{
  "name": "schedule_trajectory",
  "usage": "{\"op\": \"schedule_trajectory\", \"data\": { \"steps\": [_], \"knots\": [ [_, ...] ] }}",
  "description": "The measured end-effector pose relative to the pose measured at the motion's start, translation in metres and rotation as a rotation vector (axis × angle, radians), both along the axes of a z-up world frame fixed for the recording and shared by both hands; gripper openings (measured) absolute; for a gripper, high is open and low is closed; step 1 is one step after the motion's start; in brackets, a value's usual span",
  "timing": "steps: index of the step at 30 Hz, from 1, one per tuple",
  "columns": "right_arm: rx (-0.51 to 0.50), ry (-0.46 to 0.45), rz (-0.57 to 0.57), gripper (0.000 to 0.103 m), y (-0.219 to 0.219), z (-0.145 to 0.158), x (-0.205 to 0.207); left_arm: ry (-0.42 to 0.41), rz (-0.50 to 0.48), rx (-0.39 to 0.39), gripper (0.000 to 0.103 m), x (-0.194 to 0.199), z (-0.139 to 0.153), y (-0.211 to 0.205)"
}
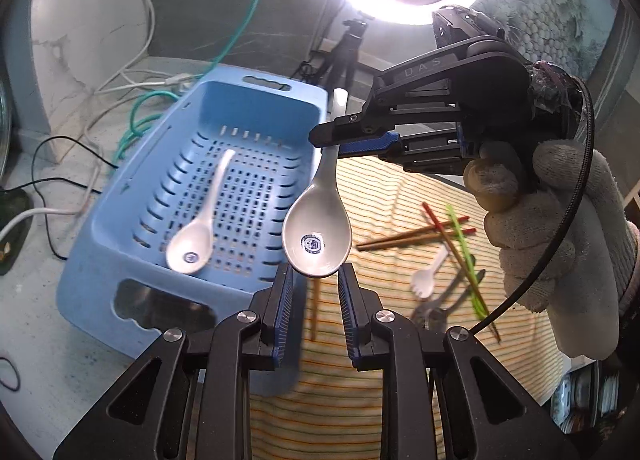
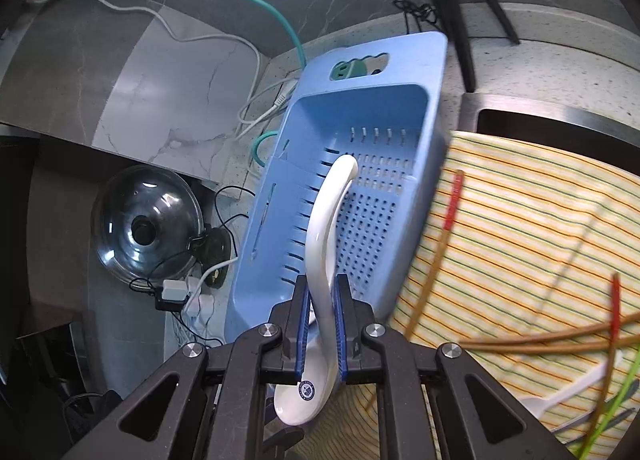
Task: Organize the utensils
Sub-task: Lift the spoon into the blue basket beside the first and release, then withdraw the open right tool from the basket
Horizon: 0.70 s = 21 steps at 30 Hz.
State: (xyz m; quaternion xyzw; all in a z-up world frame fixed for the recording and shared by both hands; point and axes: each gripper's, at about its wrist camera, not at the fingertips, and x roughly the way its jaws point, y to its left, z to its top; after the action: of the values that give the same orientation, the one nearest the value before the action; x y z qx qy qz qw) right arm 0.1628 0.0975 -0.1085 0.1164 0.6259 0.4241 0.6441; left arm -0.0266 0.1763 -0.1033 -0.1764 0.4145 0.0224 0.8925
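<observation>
White spoon (image 2: 324, 244) is clamped by its handle in my right tongs (image 2: 322, 324), left tongs (image 1: 314, 292) near-together and empty, so it could slip before reaching the basket (image 1: 120, 196).

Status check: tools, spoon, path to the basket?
Right tool shut on white spoon, airborne. Left tool empty, jaws parted. Blue basket holds one spoon. Nothing blocking.

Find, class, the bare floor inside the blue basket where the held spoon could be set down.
The blue basket holds only one white spoon near its left wall; the perforated floor toward its right wall is free. The striped cloth is crowded with chopsticks and forks. The right gripper holds the second spoon.
</observation>
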Motion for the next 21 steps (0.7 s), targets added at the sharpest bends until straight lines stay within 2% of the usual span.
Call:
{"op": "schedule_trajectory", "data": {
  "steps": [11,18,21],
  "knots": [
    [-0.044,0.021,0.02,0.01,0.04,-0.027,0.003,0.033,0.011,0.009,0.021,0.001,-0.011,0.03],
    [-0.073,-0.046,0.049,0.013,0.048,-0.02,-0.001,0.035,0.007,0.026,0.021,0.002,-0.008,0.029],
    [-0.076,-0.081,0.063,0.021,0.046,-0.013,-0.003,0.028,0.01,0.025,0.021,0.001,-0.005,0.029]
  ]
}}
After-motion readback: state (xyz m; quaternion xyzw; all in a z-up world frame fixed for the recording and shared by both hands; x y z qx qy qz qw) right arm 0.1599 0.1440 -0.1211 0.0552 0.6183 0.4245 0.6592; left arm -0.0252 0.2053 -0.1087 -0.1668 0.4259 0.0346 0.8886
